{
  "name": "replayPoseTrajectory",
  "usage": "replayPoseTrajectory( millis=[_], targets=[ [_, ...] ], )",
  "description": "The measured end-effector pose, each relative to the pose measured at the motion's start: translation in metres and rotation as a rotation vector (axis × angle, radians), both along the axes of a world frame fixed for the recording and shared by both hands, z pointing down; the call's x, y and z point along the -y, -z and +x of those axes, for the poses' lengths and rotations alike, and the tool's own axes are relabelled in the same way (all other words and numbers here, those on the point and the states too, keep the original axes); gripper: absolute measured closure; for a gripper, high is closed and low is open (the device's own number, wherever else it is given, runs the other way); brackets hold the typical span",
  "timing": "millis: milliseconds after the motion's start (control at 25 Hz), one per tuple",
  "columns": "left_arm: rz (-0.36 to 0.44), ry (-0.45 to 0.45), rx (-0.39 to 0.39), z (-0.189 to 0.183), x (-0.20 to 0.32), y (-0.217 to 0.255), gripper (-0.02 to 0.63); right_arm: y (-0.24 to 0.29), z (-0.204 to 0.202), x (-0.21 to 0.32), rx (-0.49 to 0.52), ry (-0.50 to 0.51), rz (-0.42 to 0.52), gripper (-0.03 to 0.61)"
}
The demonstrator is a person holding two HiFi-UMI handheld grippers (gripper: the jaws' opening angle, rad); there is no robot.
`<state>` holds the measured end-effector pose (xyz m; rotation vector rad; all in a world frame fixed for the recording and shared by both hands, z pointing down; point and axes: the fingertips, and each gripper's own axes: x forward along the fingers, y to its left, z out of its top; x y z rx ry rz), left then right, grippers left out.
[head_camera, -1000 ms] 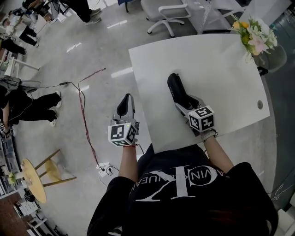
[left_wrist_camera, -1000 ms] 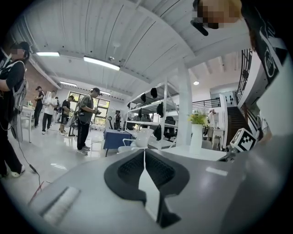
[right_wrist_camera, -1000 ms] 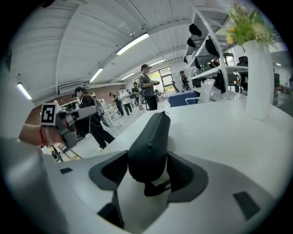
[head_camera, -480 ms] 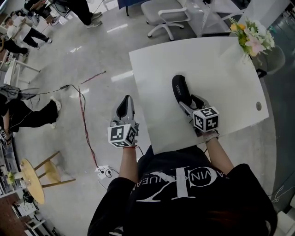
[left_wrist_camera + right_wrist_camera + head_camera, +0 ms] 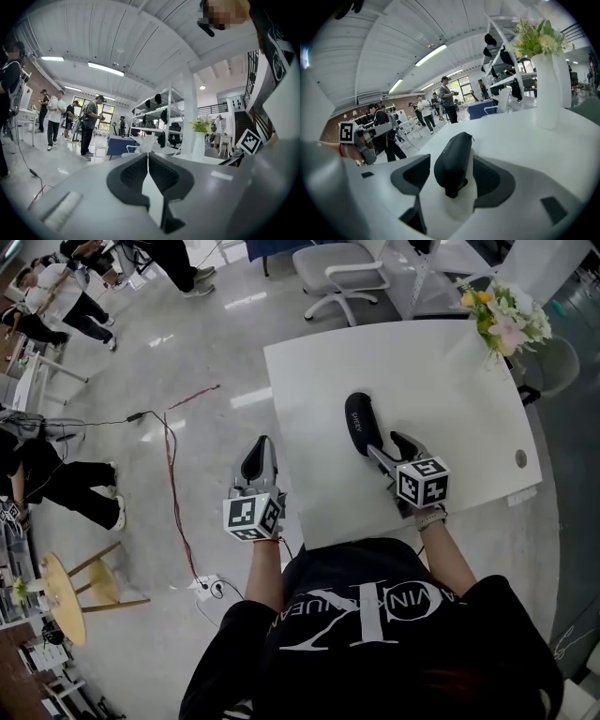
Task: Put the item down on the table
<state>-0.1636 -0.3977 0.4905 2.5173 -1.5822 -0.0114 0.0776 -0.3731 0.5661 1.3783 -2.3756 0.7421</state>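
Note:
A black elongated soft case (image 5: 359, 423) lies on the white table (image 5: 450, 399), its far end pointing away from me. My right gripper (image 5: 386, 448) is just behind it, open. In the right gripper view the case (image 5: 454, 157) sits between the two pads (image 5: 411, 176) with a gap on each side, its near end resting on the table. My left gripper (image 5: 255, 457) hangs off the table's left edge above the floor, shut with nothing in it. In the left gripper view its jaws (image 5: 148, 171) meet along one line.
A white vase of flowers (image 5: 506, 320) stands at the table's far right corner, seen tall (image 5: 546, 89) ahead of the right gripper. An office chair (image 5: 342, 268) is beyond the table. A red cable (image 5: 173, 465) and a wooden stool (image 5: 66, 601) are on the floor at left.
The right gripper's jaws have spread apart and let go of the case, which now rests on the table. The left gripper has stayed where it was, shut.

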Motion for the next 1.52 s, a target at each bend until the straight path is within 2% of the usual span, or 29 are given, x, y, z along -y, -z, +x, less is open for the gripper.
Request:
replayPoseTrajectory(
  millis=[560, 760, 800, 920, 1000, 1160, 1520],
  targets=[
    [0.008, 0.078, -0.014, -0.007, -0.062, 0.015, 0.595, 0.017, 0.004, -0.035, 0.021, 0.06, 0.007, 0.321],
    [0.01, 0.094, -0.014, -0.007, -0.082, 0.016, 0.595, 0.036, 0.006, -0.042, 0.026, 0.059, 0.079, 0.326],
    [0.01, 0.096, -0.014, -0.007, -0.086, 0.017, 0.595, 0.041, 0.006, -0.044, 0.02, 0.062, 0.101, 0.348],
    [0.016, 0.101, -0.014, -0.005, -0.098, 0.019, 0.598, 0.056, 0.008, -0.051, -0.001, 0.068, 0.166, 0.469],
    [0.023, 0.105, -0.014, -0.004, -0.103, 0.022, 0.6, 0.066, 0.008, -0.055, -0.009, 0.08, 0.203, 0.511],
    [0.035, 0.111, -0.013, 0.002, -0.112, 0.026, 0.601, 0.083, 0.012, -0.062, -0.019, 0.104, 0.272, 0.531],
    [0.072, 0.088, -0.008, 0.012, -0.13, 0.046, 0.601, 0.116, 0.026, -0.079, -0.029, 0.086, 0.392, 0.538]
  ],
)
